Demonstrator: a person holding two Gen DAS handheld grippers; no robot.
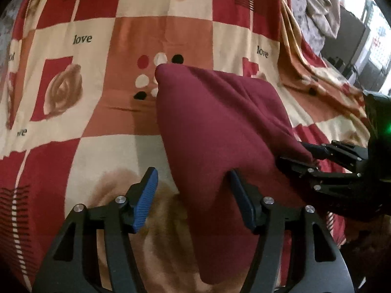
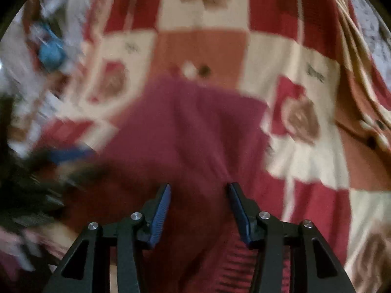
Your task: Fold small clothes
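The maroon cloth (image 1: 220, 131) is lifted over the patterned bedspread (image 1: 97, 36), well inside its edges. The right gripper (image 1: 303, 153), reaching in sideways, pinches its corner. The left gripper (image 1: 193, 178) tilts downward, fingers (image 1: 146, 193) apart, cloth draped against one.

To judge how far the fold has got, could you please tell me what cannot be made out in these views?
Left wrist view: the maroon cloth hides one finger tip of the left claw; on the right claw, its own fingers hide whether it pinches the cloth.
Right wrist view: motion blur smears the blue object at upper left.
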